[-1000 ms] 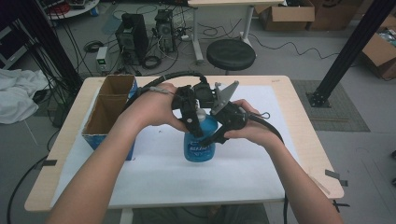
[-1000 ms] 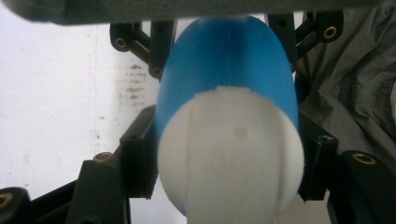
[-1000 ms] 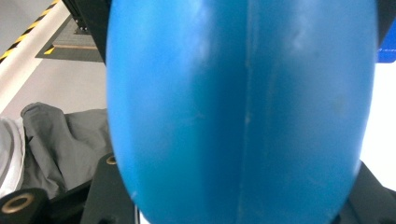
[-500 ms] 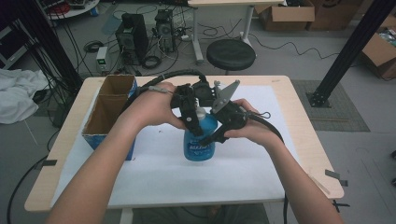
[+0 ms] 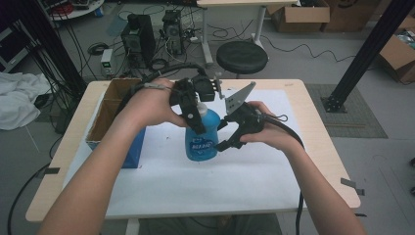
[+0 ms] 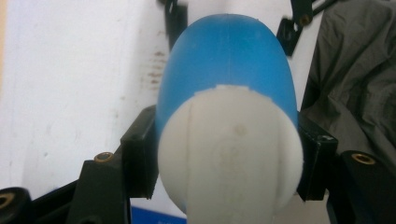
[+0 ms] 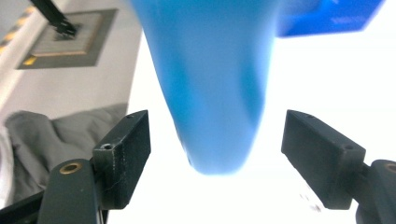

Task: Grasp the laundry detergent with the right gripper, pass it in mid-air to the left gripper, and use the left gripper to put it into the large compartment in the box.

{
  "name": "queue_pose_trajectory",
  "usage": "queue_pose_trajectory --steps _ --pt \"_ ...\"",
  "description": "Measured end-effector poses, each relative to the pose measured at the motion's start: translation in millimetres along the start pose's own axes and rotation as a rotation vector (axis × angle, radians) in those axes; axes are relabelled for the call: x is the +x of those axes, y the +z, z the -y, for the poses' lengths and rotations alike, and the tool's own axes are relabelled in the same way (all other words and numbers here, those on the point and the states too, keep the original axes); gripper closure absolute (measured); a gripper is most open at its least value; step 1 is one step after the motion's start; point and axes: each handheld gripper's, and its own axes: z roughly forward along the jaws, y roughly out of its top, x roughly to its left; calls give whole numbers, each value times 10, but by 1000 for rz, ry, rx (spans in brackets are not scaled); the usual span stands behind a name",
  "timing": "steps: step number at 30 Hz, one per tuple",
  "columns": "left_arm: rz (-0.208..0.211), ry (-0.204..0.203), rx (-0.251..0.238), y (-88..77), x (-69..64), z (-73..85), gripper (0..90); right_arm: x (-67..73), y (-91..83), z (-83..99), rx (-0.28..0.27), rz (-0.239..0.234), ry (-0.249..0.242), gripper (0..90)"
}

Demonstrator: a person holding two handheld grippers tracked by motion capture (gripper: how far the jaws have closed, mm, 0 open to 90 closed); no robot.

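Behind the left gripper point(image 5: 195, 113), the blue bottle point(image 5: 203, 139) top hides

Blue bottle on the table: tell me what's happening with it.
A person works a blue bottle over the white-covered table with two hand-held tongs. The left tongs are clamped on its white cap. The right tongs have just opened, their jaws standing clear on either side of the bottle's body.
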Motion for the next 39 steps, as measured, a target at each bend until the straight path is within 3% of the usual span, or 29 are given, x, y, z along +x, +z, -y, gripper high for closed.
queue_pose_trajectory --steps 3,8,11,13,15,21,24,30,34,39 --pt "-23 -57 -23 -141 62 63 386 -33 -81 65 58 35 26 234" --pt "-84 -189 -36 -407 210 198 386 -93 -231 226 235 125 57 244" --pt "-121 -292 -43 -602 327 326 386 -128 -378 364 332 148 88 249" --pt "-145 -351 -49 -718 394 411 387 -131 -409 388 344 146 101 252" --pt "-173 -409 -48 -828 456 501 386 -140 -496 457 397 157 117 251" --pt "-267 -648 -67 -1084 643 821 387 -168 -687 610 518 198 151 252" --pt "-301 -771 -64 -1168 733 1002 387 -170 -776 657 534 217 165 255" --pt "-352 -945 -36 -1194 869 1312 388 -159 -923 706 550 245 179 259" --pt "-350 -1027 -5 -1158 941 1496 387 -143 -990 723 569 257 186 264" --pt "-354 -1084 -4 -1091 966 1640 387 -137 -1053 748 576 266 196 270"
